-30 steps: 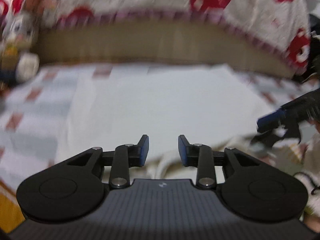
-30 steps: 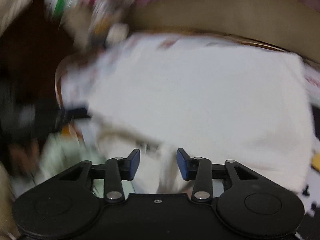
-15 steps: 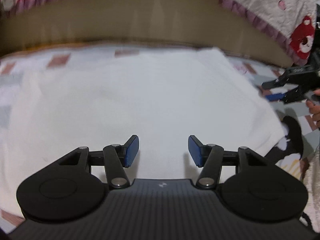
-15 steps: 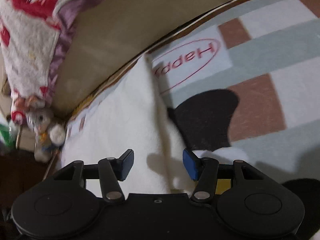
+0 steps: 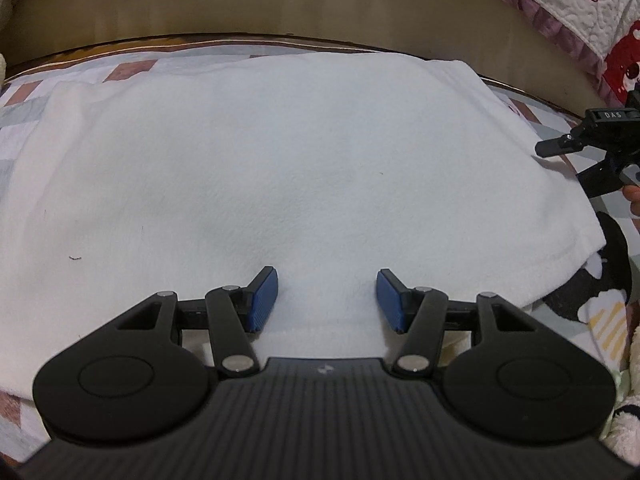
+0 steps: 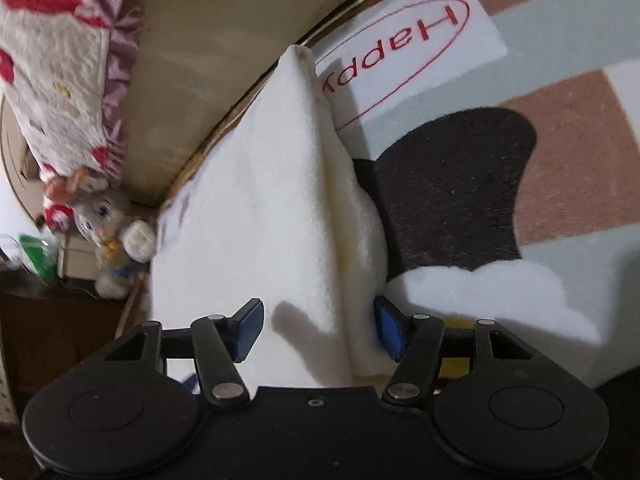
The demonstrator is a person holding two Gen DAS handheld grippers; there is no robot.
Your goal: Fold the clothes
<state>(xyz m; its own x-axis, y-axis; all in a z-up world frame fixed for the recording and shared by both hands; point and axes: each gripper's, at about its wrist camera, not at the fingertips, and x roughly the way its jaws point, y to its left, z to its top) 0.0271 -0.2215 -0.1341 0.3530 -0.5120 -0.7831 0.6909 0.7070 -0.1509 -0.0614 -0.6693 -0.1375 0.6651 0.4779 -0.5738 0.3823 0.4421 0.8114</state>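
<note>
Left wrist view: left gripper (image 5: 327, 300) hovers over white garment (image 5: 280, 160) spread flat on patterned bedcover (image 5: 24, 120), jaws released, holding nothing. Right wrist view: right gripper (image 6: 318, 330) jaws opening, straddling the garment's folded edge (image 6: 340, 280).

White garment (image 5: 280, 168) ahead of the left gripper (image 5: 326, 300): soft matt cloth, fine nappy texture, a few dark lint threads. Blanket (image 6: 568, 132) under it, right of the right gripper (image 6: 318, 330): fuzzy fleece, printed checks. Both grippers: matt black plastic arms, ribbed body, bright metal pivot pins, ribbed blue pads (image 5: 264, 300). Board (image 5: 280, 4) beyond the garment: smooth, dull tan. Quilt (image 6: 52, 92) far left of the right gripper: stitched, puckered cloth, satiny purple frill. Toy (image 6: 112, 232) below it: plush.
</note>
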